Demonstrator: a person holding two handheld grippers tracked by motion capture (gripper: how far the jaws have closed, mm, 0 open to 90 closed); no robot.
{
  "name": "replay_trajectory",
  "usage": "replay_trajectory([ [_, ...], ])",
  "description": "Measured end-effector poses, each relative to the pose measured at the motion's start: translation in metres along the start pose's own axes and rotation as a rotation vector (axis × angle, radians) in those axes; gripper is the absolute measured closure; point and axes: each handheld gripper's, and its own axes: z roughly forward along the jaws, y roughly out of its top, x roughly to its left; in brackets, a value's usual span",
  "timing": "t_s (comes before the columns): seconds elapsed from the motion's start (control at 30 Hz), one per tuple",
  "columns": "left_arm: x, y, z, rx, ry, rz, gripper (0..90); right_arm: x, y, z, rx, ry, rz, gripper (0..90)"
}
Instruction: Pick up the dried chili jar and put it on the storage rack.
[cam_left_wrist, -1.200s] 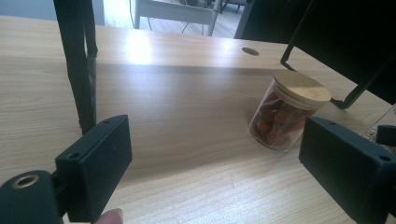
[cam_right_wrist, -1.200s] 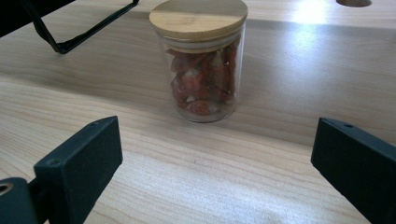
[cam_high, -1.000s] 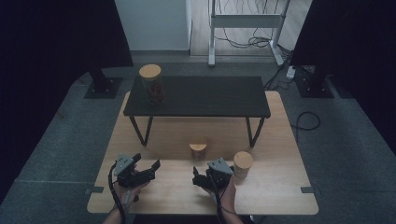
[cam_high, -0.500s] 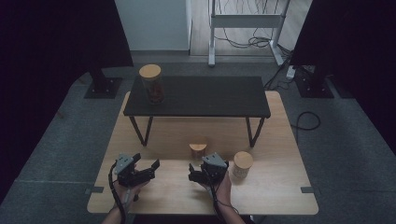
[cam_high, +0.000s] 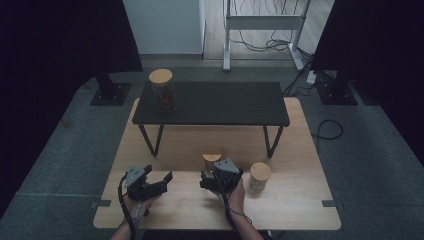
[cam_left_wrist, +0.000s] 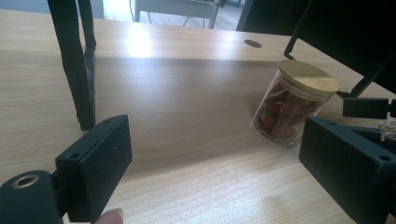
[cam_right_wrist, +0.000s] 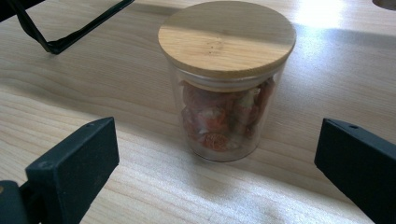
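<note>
Now I have the right gripper (cam_high: 218, 176) lined up on the glass jar of red dried pieces (cam_right_wrist: 227, 84), which stands upright with its bamboo lid on, just under the front edge of the black shelf (cam_high: 212, 103). In the right gripper view the jaws stand wide apart on either side of the jar, not touching it, so nothing is gripped yet. The left gripper (cam_high: 150, 181) rests at about eight o'clock on the wooden table (cam_high: 300, 200), jaws released and empty; in its own view the same jar (cam_left_wrist: 294, 100) sits at two o'clock. As I judge it, the work is at the reach stage: closing on the jar and lifting it are both left to do. A second jar (cam_high: 260, 175) stands just beside my right hand at three o'clock, and a third jar (cam_high: 163, 89) already stands on the shelf's left end. Room is tight toward twelve o'clock, where the shelf top overhangs and its legs (cam_high: 150, 140) stand; toward six o'clock the tabletop lies open for drawing back.
</note>
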Motion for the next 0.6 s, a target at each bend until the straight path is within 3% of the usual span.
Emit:
replay_trajectory([
  [0.6,-0.002,-0.001,0.001,0.005,0.005,0.012,9.0,0.006,0.006,0.015,0.027,-0.011,-0.004,0.0],
])
